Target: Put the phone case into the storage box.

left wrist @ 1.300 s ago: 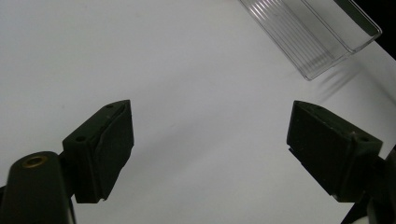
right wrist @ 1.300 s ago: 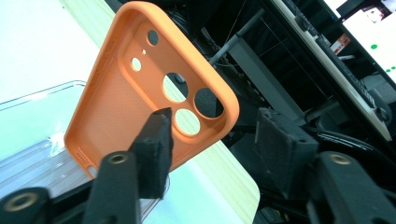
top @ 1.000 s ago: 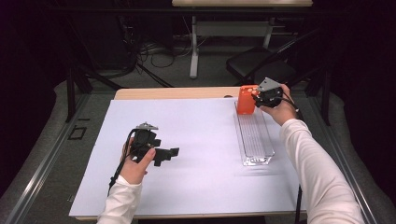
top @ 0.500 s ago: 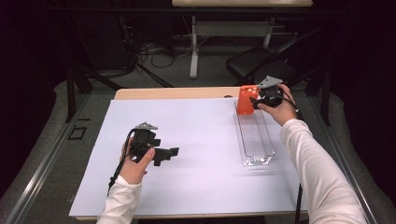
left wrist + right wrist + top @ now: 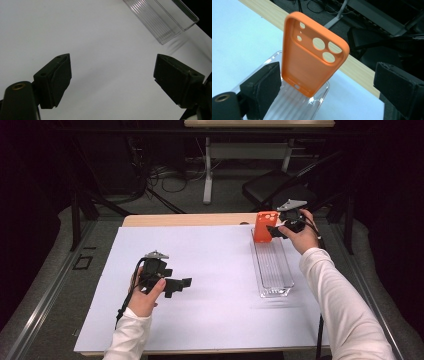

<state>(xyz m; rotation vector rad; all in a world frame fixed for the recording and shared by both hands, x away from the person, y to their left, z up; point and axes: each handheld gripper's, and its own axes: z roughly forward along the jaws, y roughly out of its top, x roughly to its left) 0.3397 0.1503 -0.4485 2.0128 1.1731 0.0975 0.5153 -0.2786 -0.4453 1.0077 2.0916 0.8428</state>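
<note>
An orange phone case (image 5: 263, 226) (image 5: 312, 62) stands upright in the far end of a clear ribbed tray (image 5: 274, 270) (image 5: 294, 105), camera holes at its top. My right gripper (image 5: 272, 231) (image 5: 332, 75) is open, with one jaw on each side of the case and a gap to both. My left gripper (image 5: 177, 286) (image 5: 112, 75) hovers open over the white sheet (image 5: 215, 285) at the table's left, nothing between its jaws. The near end of the tray (image 5: 162, 22) lies beyond it.
The white sheet covers most of the wooden table (image 5: 190, 220). A strip of bare wood runs along the far edge, just behind the case. A dark chair (image 5: 270, 187) and cables (image 5: 165, 175) lie on the floor beyond the table.
</note>
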